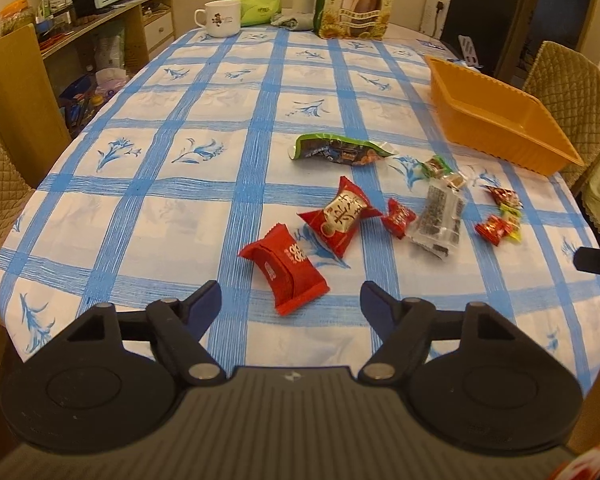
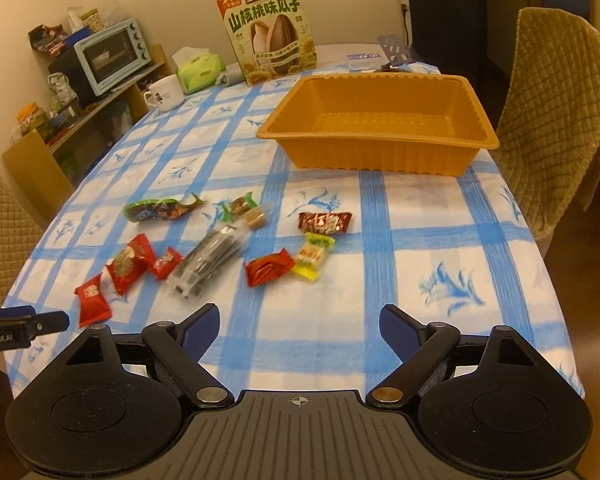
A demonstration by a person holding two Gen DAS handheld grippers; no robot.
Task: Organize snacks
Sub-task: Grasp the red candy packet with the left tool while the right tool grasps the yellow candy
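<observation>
Several wrapped snacks lie scattered on the blue-checked tablecloth (image 1: 204, 184). My left gripper (image 1: 290, 294) is open just above the cloth, and a flat red packet (image 1: 288, 276) lies between and just ahead of its fingertips without touching them. Beyond it are a red packet with a round emblem (image 1: 340, 216), a small red candy (image 1: 398, 216), a clear packet of dark snack (image 1: 440, 216) and a green packet (image 1: 340, 150). My right gripper (image 2: 300, 314) is open over bare cloth. Ahead of it lie a red candy (image 2: 268, 268) and a yellow candy (image 2: 312, 256). The orange tray (image 2: 380, 156) stands empty behind.
A large sunflower-seed bag (image 2: 270, 36), a white mug (image 2: 164, 94) and a green tissue pack (image 2: 200, 70) stand at the far end. Quilted chairs (image 2: 560, 100) flank the table. A shelf with a toaster oven (image 2: 112, 56) is at left.
</observation>
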